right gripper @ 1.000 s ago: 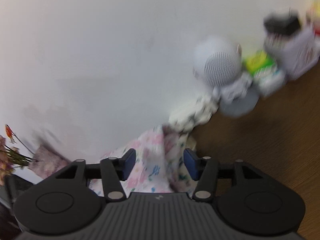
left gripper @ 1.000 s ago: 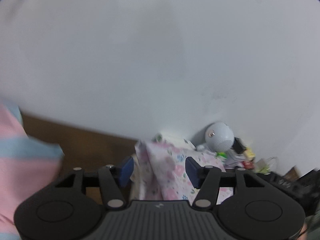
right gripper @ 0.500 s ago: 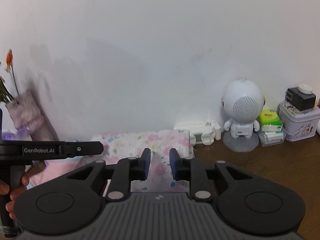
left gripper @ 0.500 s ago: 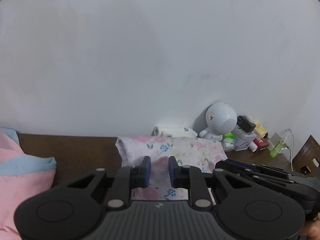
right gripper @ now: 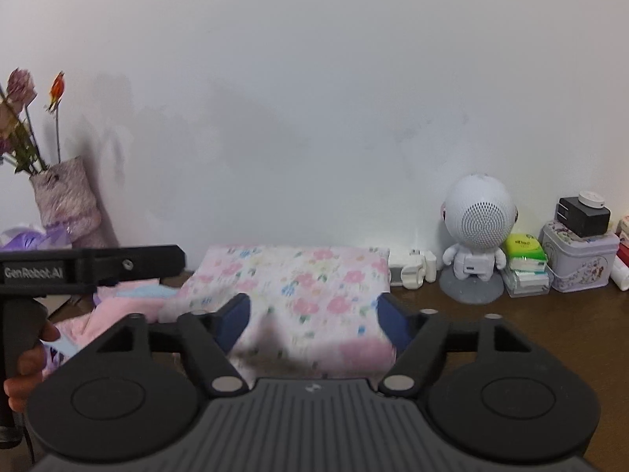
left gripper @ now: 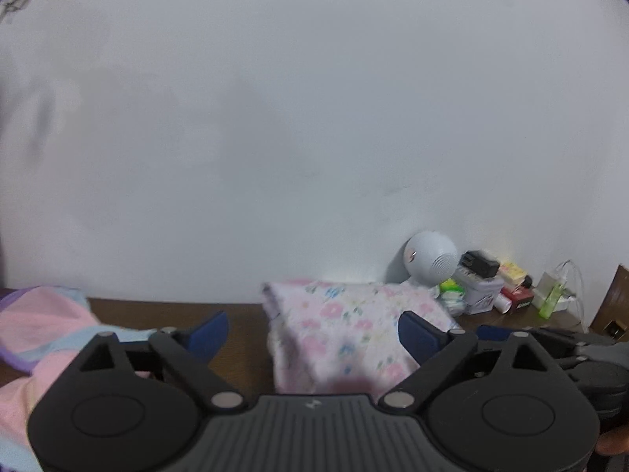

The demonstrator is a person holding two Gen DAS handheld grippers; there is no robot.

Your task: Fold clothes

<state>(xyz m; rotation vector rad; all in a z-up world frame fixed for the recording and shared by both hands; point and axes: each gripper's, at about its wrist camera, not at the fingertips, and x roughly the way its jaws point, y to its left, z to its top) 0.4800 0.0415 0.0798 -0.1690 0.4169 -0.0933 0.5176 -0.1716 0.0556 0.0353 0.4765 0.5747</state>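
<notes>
A folded floral cloth [left gripper: 342,326] [right gripper: 298,275] lies flat on the brown table [right gripper: 530,334] against the white wall. My left gripper [left gripper: 312,332] is open, its blue fingers spread on either side of the cloth's near edge, holding nothing. My right gripper [right gripper: 314,312] is open too, with the cloth's near edge between its spread fingers and nothing gripped. A pink and light-blue striped garment [left gripper: 39,322] [right gripper: 125,303] lies crumpled to the left. The left gripper's body [right gripper: 90,265] and the hand [right gripper: 23,358] holding it show in the right wrist view.
A white robot-shaped speaker [right gripper: 477,232], a green tissue pack [right gripper: 525,253], a patterned tin [right gripper: 578,259] and a white charger [right gripper: 412,271] line the wall on the right. A vase with dried flowers [right gripper: 65,200] stands at the left.
Both grippers were nearly shut half a second ago and now stand wide open. The floral cloth has stayed folded on the table and sits closer in both views.
</notes>
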